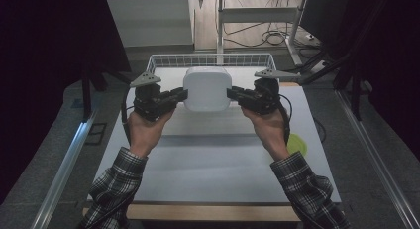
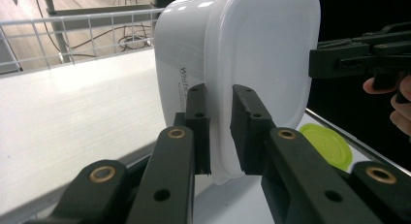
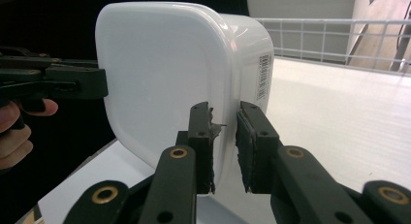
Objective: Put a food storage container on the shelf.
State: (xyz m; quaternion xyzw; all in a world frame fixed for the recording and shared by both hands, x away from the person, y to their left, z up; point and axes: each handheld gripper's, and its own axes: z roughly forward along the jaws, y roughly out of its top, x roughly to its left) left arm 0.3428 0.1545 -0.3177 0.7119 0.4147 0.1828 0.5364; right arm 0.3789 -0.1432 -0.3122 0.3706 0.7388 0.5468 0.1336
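Between our two claws we hold the white lidded container [image 1: 207,88] above the table [image 1: 218,159], its opposite rim edges pinched in the narrowed jaws of the left gripper [image 1: 182,94] and the right gripper [image 1: 232,93], just before the wire basket [image 1: 210,60].

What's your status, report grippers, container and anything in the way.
Left gripper and right gripper both clamped on the lid rim of the white container, held above the table. Wire basket just behind. Green lid off right, clear.
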